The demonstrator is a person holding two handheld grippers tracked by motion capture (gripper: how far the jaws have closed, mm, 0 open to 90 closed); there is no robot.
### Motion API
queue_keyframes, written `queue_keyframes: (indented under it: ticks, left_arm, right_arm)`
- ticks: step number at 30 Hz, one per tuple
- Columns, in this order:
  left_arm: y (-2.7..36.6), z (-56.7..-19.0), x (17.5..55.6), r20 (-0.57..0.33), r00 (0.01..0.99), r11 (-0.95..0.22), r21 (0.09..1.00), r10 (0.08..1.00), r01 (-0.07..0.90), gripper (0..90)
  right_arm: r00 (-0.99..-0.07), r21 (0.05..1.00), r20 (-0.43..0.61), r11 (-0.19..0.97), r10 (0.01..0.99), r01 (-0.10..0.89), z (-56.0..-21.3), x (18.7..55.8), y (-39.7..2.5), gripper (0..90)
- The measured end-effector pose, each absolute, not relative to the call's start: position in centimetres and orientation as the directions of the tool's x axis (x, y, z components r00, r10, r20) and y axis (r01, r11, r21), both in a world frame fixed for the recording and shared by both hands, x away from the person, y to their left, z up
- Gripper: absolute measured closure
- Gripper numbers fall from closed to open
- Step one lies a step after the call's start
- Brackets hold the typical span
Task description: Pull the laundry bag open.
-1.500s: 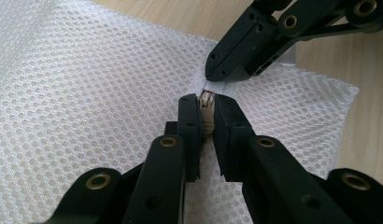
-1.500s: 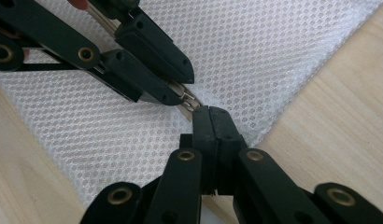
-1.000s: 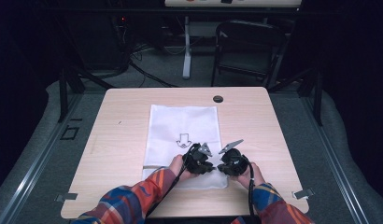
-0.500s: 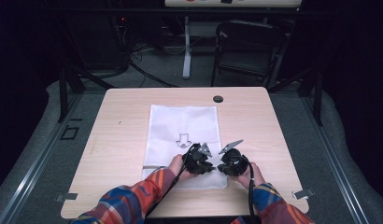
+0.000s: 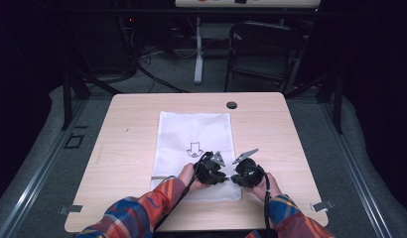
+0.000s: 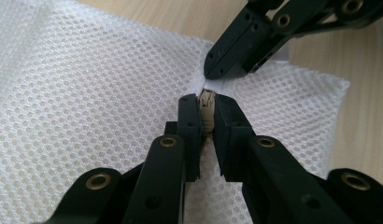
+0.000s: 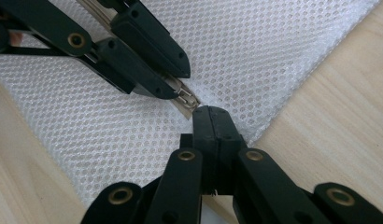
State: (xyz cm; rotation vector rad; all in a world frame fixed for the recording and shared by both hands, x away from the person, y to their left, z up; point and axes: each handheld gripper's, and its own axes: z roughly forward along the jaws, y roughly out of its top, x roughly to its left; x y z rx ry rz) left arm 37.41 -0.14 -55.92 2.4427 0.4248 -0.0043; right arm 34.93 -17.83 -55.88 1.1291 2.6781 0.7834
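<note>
While the mesh bag [image 5: 194, 139] is lying flat on the bench [image 5: 127, 148], the left tool [image 6: 207, 105] is pinching the zipper pull [image 6: 207, 108] near the bag's near edge, and the right tool [image 7: 211, 116] is pressing its jaws together on the mesh just beside it.

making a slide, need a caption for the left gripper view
Left gripper shut on the zipper pull of a white mesh bag, with the right gripper pinching the mesh beside it.
</note>
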Motion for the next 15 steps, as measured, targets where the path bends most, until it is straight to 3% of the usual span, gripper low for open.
queue_keyframes:
  ticks: [5, 15]
  left_arm:
    - [-0.34, -56.36, 37.56, -0.138, 0.938, -0.721, 0.607, 0.318, 0.334, 81.0]
    - [-0.72, -56.56, 37.25, -0.094, 0.941, -0.735, 0.600, 0.326, 0.315, 81.6]
  right_arm:
    - [-0.704, 0.511, 0.096, 0.572, 0.704, 0.642, -55.92, 35.09, -17.94, 90.0]
    - [-0.715, 0.506, 0.071, 0.593, 0.696, 0.627, -55.84, 35.01, -17.64, 90.0]
